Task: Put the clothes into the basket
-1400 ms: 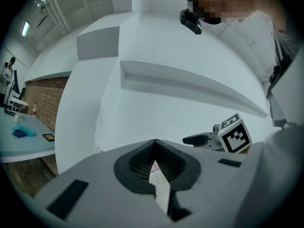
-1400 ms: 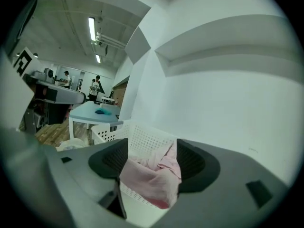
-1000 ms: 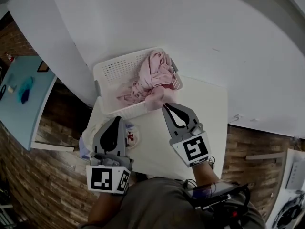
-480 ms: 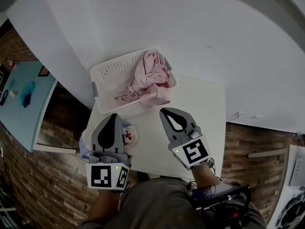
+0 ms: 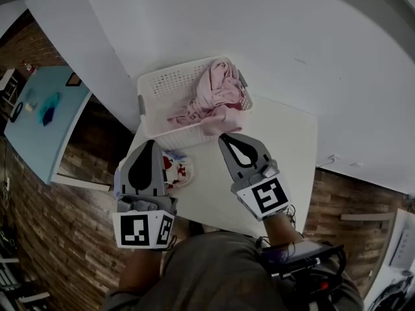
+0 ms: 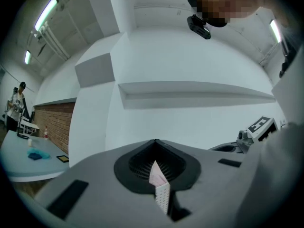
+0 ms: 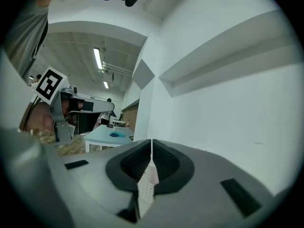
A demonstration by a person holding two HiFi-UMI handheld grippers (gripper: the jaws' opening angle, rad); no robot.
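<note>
In the white basket [image 5: 170,88] on the table [image 5: 285,154]: pink clothes [image 5: 217,96], one fold over the near rim. Just beside the left gripper [image 5: 150,144], a red-patterned cloth [image 5: 176,170]. Jaws of left and right gripper [image 5: 224,137] pressed together, holding nothing.

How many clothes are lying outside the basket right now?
1: a red-and-white garment on the table, just right of the left gripper, in front of the basket. More could be hidden beneath that gripper.
</note>
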